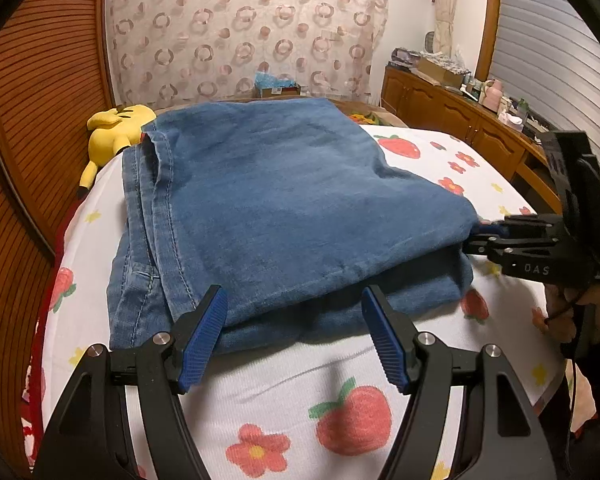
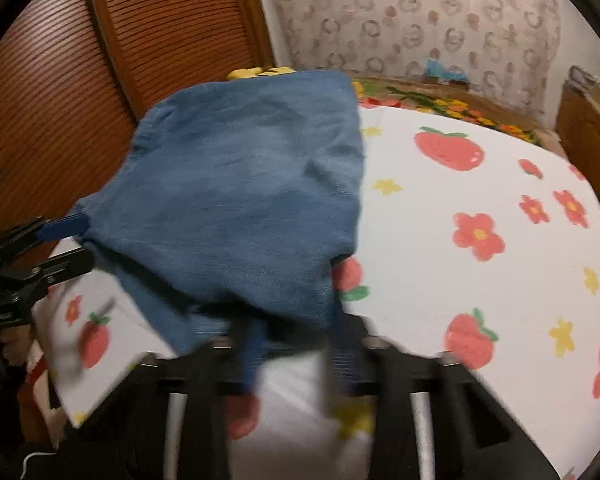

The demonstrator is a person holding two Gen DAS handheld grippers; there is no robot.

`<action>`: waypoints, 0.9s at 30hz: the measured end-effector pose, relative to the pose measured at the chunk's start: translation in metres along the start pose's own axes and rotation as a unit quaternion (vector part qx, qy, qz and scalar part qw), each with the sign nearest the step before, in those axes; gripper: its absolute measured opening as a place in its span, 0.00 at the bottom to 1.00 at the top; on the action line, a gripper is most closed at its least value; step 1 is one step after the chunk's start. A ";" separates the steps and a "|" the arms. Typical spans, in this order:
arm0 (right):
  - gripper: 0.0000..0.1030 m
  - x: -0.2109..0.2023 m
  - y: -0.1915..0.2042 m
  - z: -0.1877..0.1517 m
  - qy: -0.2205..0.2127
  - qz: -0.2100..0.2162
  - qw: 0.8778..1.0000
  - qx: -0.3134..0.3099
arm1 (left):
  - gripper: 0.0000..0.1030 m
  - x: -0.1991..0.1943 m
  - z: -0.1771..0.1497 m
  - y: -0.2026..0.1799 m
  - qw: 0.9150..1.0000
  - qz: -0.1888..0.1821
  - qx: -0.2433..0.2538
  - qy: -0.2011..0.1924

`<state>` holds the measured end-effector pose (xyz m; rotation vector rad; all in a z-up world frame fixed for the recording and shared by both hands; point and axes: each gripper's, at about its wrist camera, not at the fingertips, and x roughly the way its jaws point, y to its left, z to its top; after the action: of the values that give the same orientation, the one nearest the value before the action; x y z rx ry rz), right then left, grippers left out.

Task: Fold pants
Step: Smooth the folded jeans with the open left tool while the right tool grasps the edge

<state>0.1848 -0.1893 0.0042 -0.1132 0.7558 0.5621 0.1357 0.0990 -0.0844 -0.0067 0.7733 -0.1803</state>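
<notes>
Blue denim pants [image 1: 284,208] lie folded in layers on the bed with the strawberry-print sheet [image 1: 340,380]. My left gripper [image 1: 294,336] is open, its blue fingers at the near edge of the stack and holding nothing. My right gripper [image 1: 480,230] reaches in from the right, its tips at the right corner of the top layer. In the right wrist view the pants [image 2: 244,200] lie right in front of my right gripper [image 2: 296,344], which is blurred with its blue fingers apart at the cloth's near edge. The left gripper [image 2: 66,232] shows at the left.
A yellow plush toy [image 1: 112,132] lies at the far left of the bed beside a wooden slatted panel [image 1: 40,120]. A wooden cabinet [image 1: 460,120] with clutter stands at the right. A patterned curtain [image 1: 240,28] hangs behind the bed.
</notes>
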 end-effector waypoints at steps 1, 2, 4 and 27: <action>0.14 -0.003 0.000 0.000 -0.006 0.004 1.000 -0.001 | 0.69 -0.001 0.000 0.000 1.000 0.000 0.000 -0.001; 0.13 -0.009 0.000 -0.001 -0.014 0.013 1.000 0.000 | 0.69 -0.004 0.001 -0.001 1.000 -0.001 -0.001 -0.004; 0.12 -0.024 -0.001 -0.003 -0.031 0.022 0.999 0.003 | 0.69 -0.008 0.003 -0.002 1.000 -0.002 -0.002 -0.009; 0.10 -0.086 0.014 -0.039 -0.071 0.013 0.997 -0.003 | 0.69 -0.026 0.002 -0.014 1.000 -0.009 -0.006 -0.018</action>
<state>0.1023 -0.2270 0.0352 -0.0679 0.6181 0.5914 0.1166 0.0896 -0.0636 -0.0282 0.7382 -0.1931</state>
